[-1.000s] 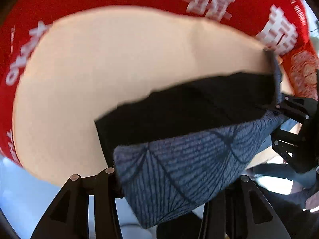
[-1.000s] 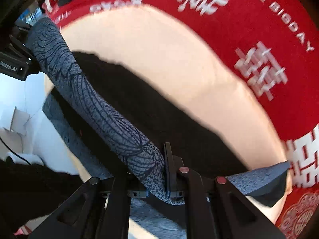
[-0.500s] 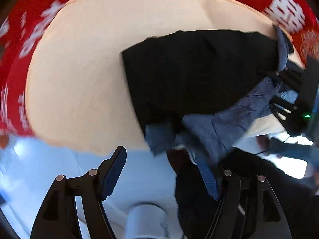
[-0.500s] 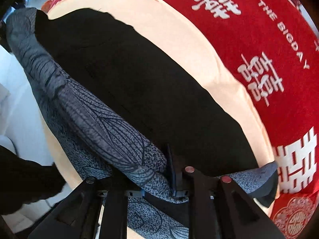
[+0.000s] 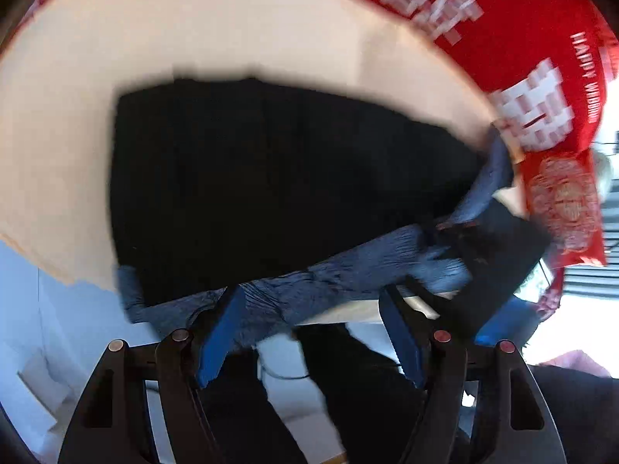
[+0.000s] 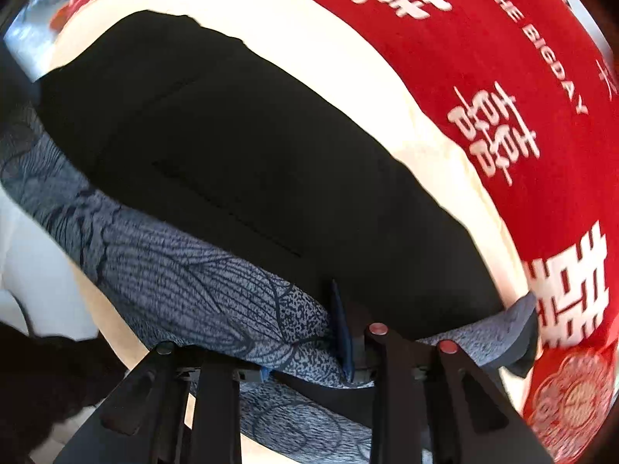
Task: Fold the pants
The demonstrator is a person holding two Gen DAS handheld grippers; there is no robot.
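The pants (image 6: pixel 240 178) are black with a blue-grey patterned lining and lie folded on a cream pad (image 6: pixel 348 69). In the right wrist view my right gripper (image 6: pixel 301 363) is shut on the patterned near edge of the pants (image 6: pixel 185 282) at the pad's near side. In the left wrist view, which is blurred, the pants (image 5: pixel 271 185) lie on the pad (image 5: pixel 193 31). My left gripper (image 5: pixel 313 332) is open just before the patterned edge (image 5: pixel 348 274) and holds nothing. The right gripper's black body (image 5: pixel 499 255) shows at the right end of that edge.
A red cloth with white lettering (image 6: pixel 503 77) covers the table around the pad; it also shows in the left wrist view (image 5: pixel 522 77). A pale floor (image 5: pixel 46 332) and dark shapes lie below the table's near edge.
My left gripper has let go of the patterned pants edge and opened. The pants dropped flat onto the pad. My right gripper has stayed shut on the edge and lowered it.
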